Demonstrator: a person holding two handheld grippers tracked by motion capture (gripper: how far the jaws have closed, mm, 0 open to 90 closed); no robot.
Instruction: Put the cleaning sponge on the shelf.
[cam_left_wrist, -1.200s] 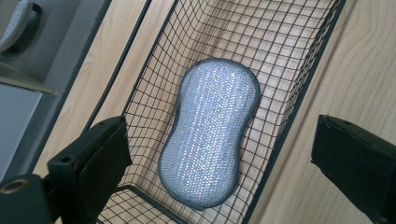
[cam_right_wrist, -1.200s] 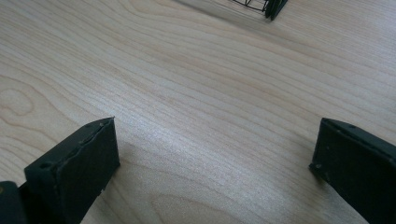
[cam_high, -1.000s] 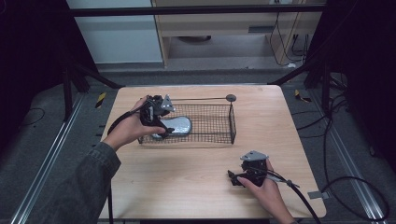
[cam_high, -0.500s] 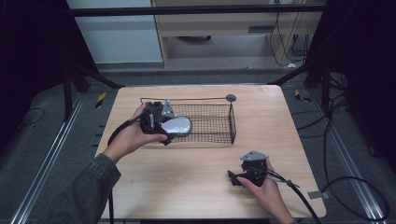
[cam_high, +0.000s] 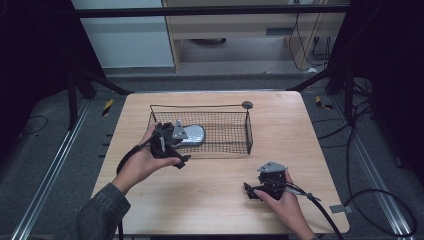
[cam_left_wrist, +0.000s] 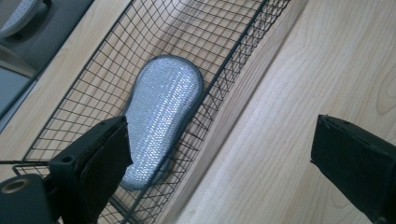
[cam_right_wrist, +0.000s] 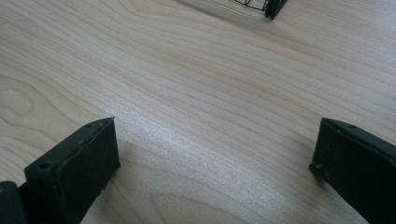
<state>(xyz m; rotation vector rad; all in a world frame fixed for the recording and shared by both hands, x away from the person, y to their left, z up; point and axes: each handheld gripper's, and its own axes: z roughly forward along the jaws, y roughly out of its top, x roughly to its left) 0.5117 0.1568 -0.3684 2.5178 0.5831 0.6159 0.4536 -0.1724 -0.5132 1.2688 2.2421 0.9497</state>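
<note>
L gripper hangs at the wire basket's near-left corner, jaws wide, empty; silver pad lies flat inside the basket's left end; R gripper rests on table, jaws wide, empty; looks like the pad's placed, w/ next move prob. clearing off the basket.

- The bench fills the middle of the high view, with the floor around it.
- The wire basket sits on the bench, just above frame centre.
- The pad lies in the basket's left end, close to its near wall.
- The left tongs sit at the basket's lower left corner, over its near wall.
- The right tongs rest low on the bench at lower right, well apart from the basket.
- A cabinet stands behind the bench, at the top of the frame.
</note>
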